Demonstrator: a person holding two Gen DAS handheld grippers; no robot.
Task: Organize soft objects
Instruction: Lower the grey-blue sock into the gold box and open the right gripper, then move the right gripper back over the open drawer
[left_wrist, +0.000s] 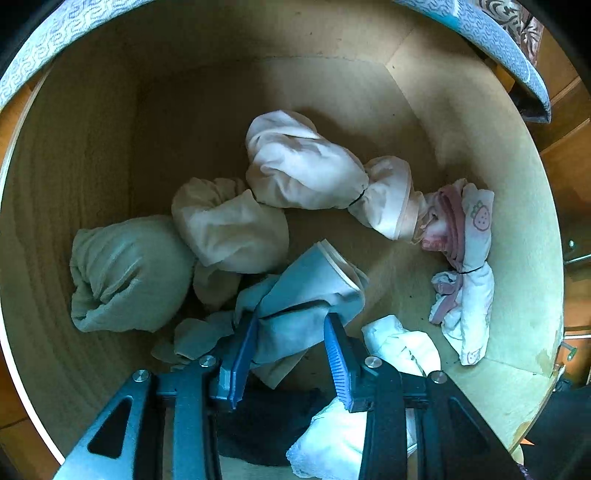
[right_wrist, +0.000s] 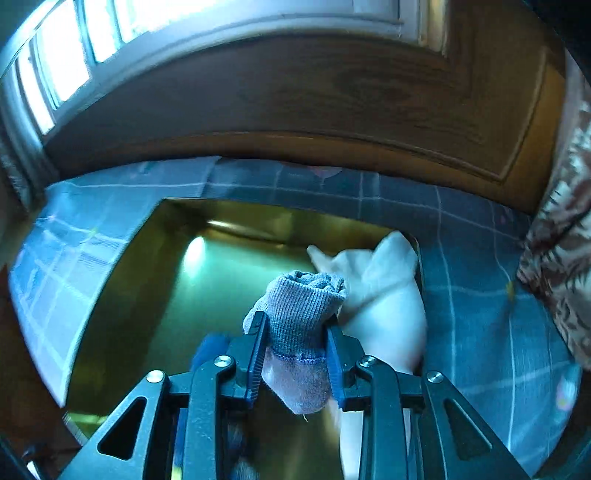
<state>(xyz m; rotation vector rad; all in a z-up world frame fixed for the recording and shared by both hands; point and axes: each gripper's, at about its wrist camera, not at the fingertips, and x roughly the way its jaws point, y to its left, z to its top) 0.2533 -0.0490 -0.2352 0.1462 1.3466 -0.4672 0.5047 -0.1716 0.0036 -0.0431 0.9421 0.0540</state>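
In the left wrist view my left gripper reaches into a wooden drawer and is shut on a blue-grey cloth bundle. Around it lie a green bundle, a cream bundle, a pale pink bundle, a strawberry-print bundle and a white one. In the right wrist view my right gripper is shut on a rolled grey-blue sock, held over a golden box. A white soft bundle lies at the box's right side.
A dark cloth lies under the left gripper. The golden box sits on a blue checked cover. A wooden headboard and window stand behind. A patterned fabric hangs at right.
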